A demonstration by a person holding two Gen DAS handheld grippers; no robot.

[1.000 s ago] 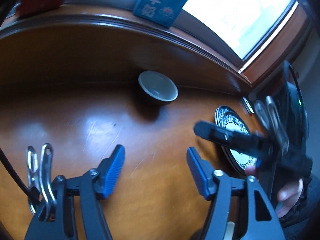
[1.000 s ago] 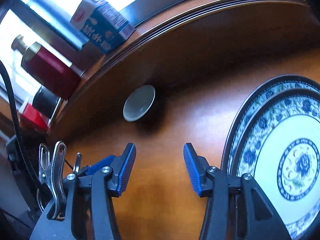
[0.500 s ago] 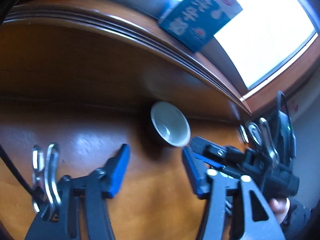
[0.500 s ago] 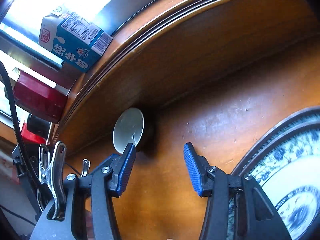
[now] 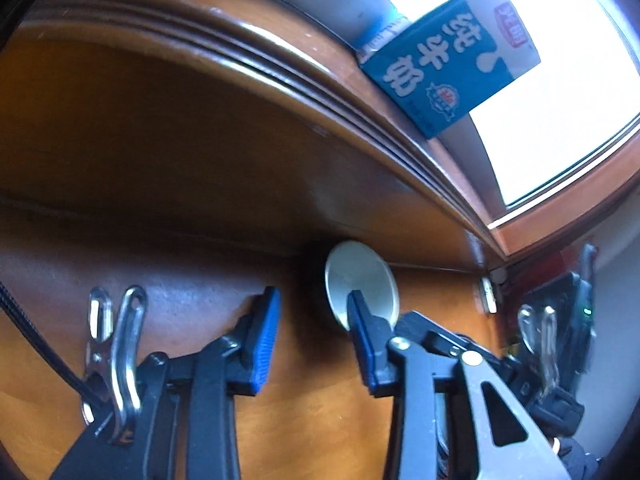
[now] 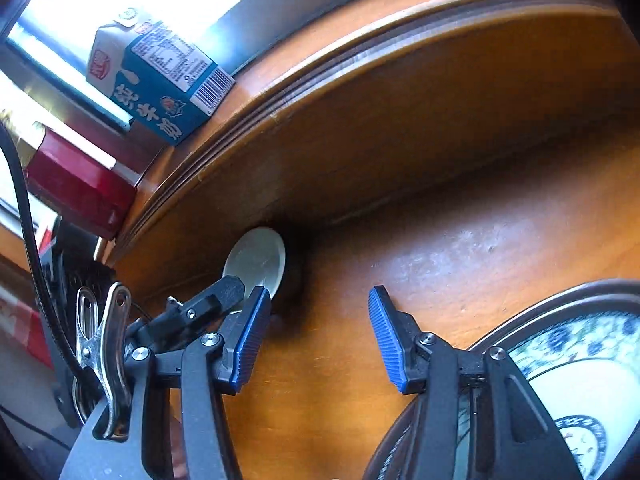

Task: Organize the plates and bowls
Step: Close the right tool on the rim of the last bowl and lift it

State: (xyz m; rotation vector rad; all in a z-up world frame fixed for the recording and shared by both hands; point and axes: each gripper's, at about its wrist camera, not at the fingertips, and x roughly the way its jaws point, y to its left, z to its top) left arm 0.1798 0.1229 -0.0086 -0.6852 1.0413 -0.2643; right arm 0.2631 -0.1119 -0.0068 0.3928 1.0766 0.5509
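A small dark bowl (image 5: 360,276) with a pale inside stands on the wooden table against the raised back ledge; it also shows in the right wrist view (image 6: 256,260). My left gripper (image 5: 312,332) is open and empty, its right fingertip just in front of the bowl. My right gripper (image 6: 316,332) is open and empty, to the right of the bowl. A blue-and-white patterned plate (image 6: 580,380) lies on a larger dark-rimmed plate under my right gripper's right finger.
A blue milk carton (image 5: 448,64) stands on the ledge by the window, also in the right wrist view (image 6: 160,80). A red box (image 6: 76,184) sits left of it. The right gripper's body (image 5: 540,352) is at the left view's right edge.
Both grippers have moved forward toward the bowl, which now sits close to the fingertips. The plates have slid toward the lower right of the right wrist view.
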